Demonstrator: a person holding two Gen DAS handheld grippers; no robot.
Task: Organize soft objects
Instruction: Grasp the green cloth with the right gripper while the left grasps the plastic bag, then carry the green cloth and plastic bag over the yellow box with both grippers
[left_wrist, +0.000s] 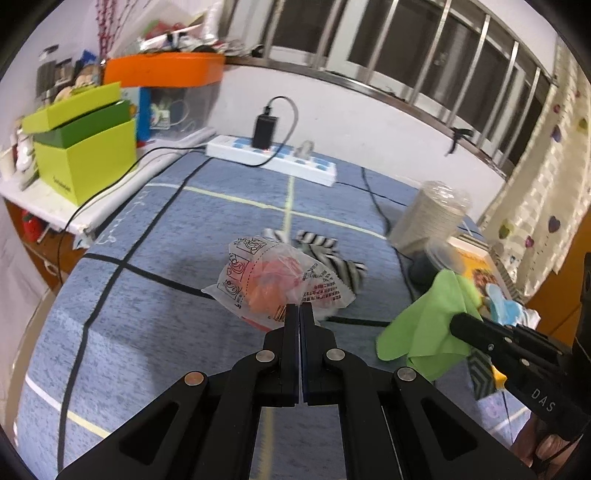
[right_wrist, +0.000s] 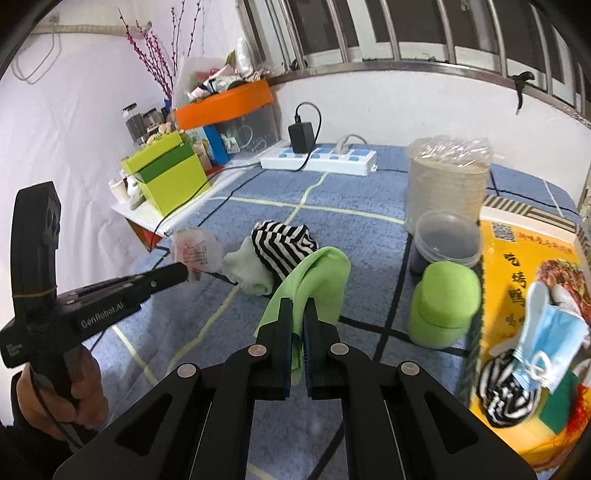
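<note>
**rig_op:** Blue checked blanket (right_wrist: 280, 184) on what looks like a bed, power strip (right_wrist: 319, 158) along the back wall, clutter on a side shelf. I'm mid-pickup on two soft things at once. My left gripper (left_wrist: 299, 314) is clenched on the edge of a clear plastic packet (left_wrist: 280, 280) with something orange inside, and my right gripper (right_wrist: 297, 317) is clamped on a green cloth (right_wrist: 317, 277). Both look lifted off the blanket, out in front of the power strip.

**lurker42:** Where do they go?

**rig_op:** My guess is the yellow printed box (right_wrist: 517, 280), off to the right of the power strip. A blue face mask (right_wrist: 546, 339) and a striped sock (right_wrist: 506, 391) already lie on it. Another striped sock (right_wrist: 280, 243) and a pale one sit on the blanket, still to collect.

**lurker42:** So next?

**rig_op:** Probably swing both right, clearing the stack of cups (right_wrist: 447, 188) and the dark lidded tub (right_wrist: 443, 240), then let go over the box. The packet's a thin pinch and could slip.
</note>
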